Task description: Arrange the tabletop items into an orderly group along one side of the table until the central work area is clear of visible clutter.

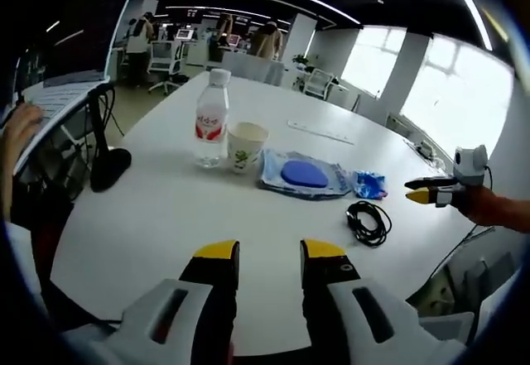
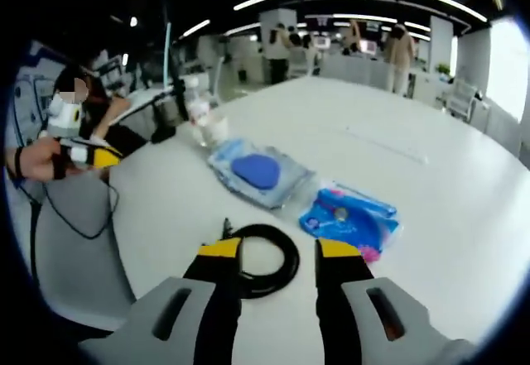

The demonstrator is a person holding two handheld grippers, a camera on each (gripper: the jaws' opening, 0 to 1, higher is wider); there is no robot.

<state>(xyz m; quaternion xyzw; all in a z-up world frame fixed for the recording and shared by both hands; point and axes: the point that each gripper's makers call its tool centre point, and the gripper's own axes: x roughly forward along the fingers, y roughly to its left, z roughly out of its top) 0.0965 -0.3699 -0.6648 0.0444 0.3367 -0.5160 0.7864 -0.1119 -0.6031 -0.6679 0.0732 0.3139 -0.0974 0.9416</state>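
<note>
On the white table (image 1: pixel 157 232) stand a clear water bottle (image 1: pixel 212 117) with a red label and a paper cup (image 1: pixel 245 146) beside it. To their right lie a clear bag holding a blue pad (image 1: pixel 303 175), a small blue packet (image 1: pixel 369 184) and a coiled black cable (image 1: pixel 368 222). My left gripper (image 1: pixel 270 253) is open over the near table edge, with nothing between its jaws. My right gripper (image 2: pixel 279 253) is open, and the black cable (image 2: pixel 263 259) lies just past its tips. The blue packet (image 2: pixel 352 216) and the bag with the blue pad (image 2: pixel 258 170) lie beyond it.
A black stand base (image 1: pixel 110 166) with a cord sits at the table's left edge beside a laptop (image 1: pixel 58 100). A long white strip (image 1: pixel 321 132) lies on the far side. The right gripper (image 1: pixel 435 193) hovers off the table's right edge. People and office chairs fill the background.
</note>
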